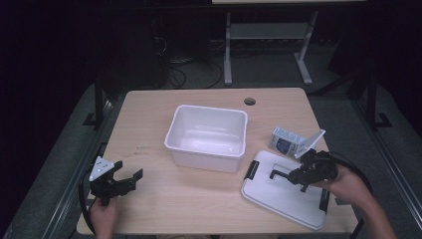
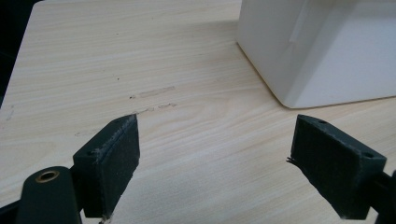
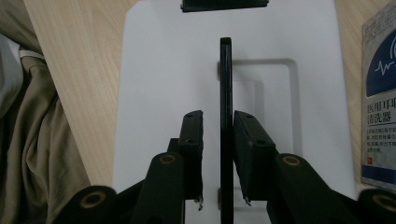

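A white lid (image 1: 278,199) lies flat on the table at the right, its black handle (image 3: 225,79) standing up on edge. My right gripper (image 1: 286,178) straddles that handle. In the right gripper view my right gripper (image 3: 218,116) has a clear gap between one pad and the handle, while the other pad sits close against it, so it is open. At the table's front left, my left gripper (image 1: 129,169) stands open over bare wood. Nothing lies between the jaws of the left gripper (image 2: 215,140).
A white open bin (image 1: 206,149) stands mid-table, and its corner (image 2: 327,46) is ahead of the left gripper. A small printed box (image 1: 284,140) lies beside the lid, at the edge (image 3: 380,93) of the right gripper view. The lid has black latches (image 1: 251,169).
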A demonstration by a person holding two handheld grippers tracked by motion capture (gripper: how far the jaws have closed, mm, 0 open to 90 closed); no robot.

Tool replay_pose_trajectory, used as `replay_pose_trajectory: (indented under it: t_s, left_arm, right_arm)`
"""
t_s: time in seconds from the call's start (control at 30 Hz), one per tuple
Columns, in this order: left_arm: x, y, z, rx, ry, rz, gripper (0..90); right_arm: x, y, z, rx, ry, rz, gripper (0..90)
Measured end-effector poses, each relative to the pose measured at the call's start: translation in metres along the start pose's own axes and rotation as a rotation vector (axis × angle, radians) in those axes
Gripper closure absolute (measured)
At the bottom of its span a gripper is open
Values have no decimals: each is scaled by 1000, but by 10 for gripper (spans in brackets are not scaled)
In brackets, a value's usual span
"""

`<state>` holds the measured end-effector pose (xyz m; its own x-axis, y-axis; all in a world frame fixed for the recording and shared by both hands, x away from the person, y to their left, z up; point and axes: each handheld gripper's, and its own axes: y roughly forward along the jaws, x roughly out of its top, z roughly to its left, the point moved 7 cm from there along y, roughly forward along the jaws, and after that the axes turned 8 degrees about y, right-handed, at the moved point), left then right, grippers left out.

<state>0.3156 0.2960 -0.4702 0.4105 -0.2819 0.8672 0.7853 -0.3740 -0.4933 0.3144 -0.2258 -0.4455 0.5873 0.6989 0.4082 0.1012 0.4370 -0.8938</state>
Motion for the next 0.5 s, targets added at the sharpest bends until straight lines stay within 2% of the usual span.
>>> replay_pose_trajectory:
  t_s: [0.4,0.5]
  left_arm:
    - [0,0,0,0,0,1,149]
    - [0,0,0,1,1,0,149]
  right_arm:
    - [-2,-4,2,11,15,-10,726]
    - [0,-9,1,-2,12,-15,725]
